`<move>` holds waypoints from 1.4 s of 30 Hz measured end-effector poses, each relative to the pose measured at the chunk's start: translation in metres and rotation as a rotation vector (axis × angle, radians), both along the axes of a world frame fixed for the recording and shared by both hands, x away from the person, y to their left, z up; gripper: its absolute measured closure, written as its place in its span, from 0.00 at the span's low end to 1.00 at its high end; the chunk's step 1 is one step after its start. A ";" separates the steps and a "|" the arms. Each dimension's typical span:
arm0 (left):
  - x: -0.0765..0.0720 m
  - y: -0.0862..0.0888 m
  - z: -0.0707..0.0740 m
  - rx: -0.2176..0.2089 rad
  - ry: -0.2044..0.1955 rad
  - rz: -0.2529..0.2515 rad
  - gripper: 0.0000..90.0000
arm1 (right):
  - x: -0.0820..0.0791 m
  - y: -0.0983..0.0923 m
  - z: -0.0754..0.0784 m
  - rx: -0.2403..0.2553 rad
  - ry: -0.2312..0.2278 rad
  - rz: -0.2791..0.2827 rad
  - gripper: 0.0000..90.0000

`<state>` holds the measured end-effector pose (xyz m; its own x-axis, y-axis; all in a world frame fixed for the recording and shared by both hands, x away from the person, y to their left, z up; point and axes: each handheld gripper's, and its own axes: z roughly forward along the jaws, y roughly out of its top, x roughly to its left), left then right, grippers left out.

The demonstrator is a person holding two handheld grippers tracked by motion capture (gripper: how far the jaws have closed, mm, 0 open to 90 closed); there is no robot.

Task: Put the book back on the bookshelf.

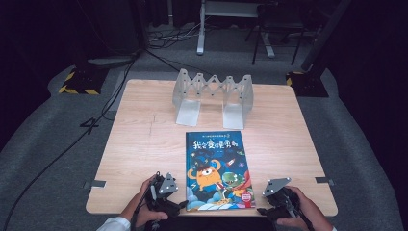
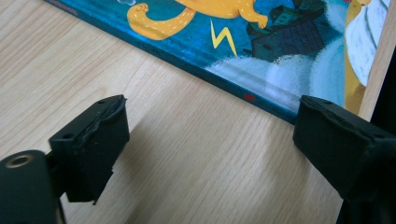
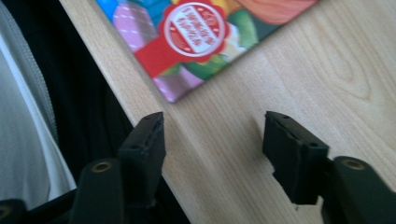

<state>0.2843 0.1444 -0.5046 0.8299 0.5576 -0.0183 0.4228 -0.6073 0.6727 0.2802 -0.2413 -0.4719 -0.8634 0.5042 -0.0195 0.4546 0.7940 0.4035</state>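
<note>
Wooden table [image 1: 144, 144] on grey carpet, dark room. High view: picture book [image 1: 217, 168] flat at lower centre; grey accordion rack [image 1: 213, 96] upper centre. Left gripper [image 1: 179, 206] lower left, right gripper [image 1: 262, 211] lower right, both beside book.

Left gripper view: jaws wide apart, empty, book's spine edge [image 2: 224, 79] across upper frame.

Right gripper view: jaws wide, empty; book corner [image 3: 187, 46] at top.

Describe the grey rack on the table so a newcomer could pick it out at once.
Start at the light wooden square table and look to its far edge, beyond the blue picture book with an orange monster on its cover. There stands the pale grey expandable metal book rack. It alone stands upright, with two flat base plates and a zigzag lattice joining its end panels.
</note>
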 end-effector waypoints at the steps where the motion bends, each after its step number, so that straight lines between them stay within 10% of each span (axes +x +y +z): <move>1: 0.000 -0.001 0.000 0.003 0.000 0.000 0.09 | 0.001 0.002 0.001 -0.011 0.010 0.004 0.48; 13: 0.004 -0.002 -0.001 -0.003 -0.007 -0.015 0.07 | 0.022 0.022 0.008 -0.151 0.097 0.021 0.68; 27: 0.013 0.006 0.000 0.000 -0.004 -0.009 0.12 | 0.012 0.002 -0.004 0.149 0.024 0.063 0.86; 29: 0.013 0.007 0.000 -0.005 -0.005 0.000 0.12 | 0.013 0.004 -0.001 0.098 0.023 0.034 0.73; 38: 0.012 0.008 -0.001 -0.014 -0.013 0.011 0.14 | 0.031 0.043 0.011 -0.282 0.166 0.109 0.79; 42: 0.012 0.008 -0.001 -0.014 -0.013 0.010 0.14 | 0.031 0.050 0.011 -0.307 0.170 0.119 0.79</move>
<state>0.2966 0.1525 -0.5053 0.8245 0.5657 -0.0154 0.4200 -0.5933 0.6867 0.3115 -0.1916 -0.4609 -0.9196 0.3927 -0.0054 0.3916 0.9178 0.0652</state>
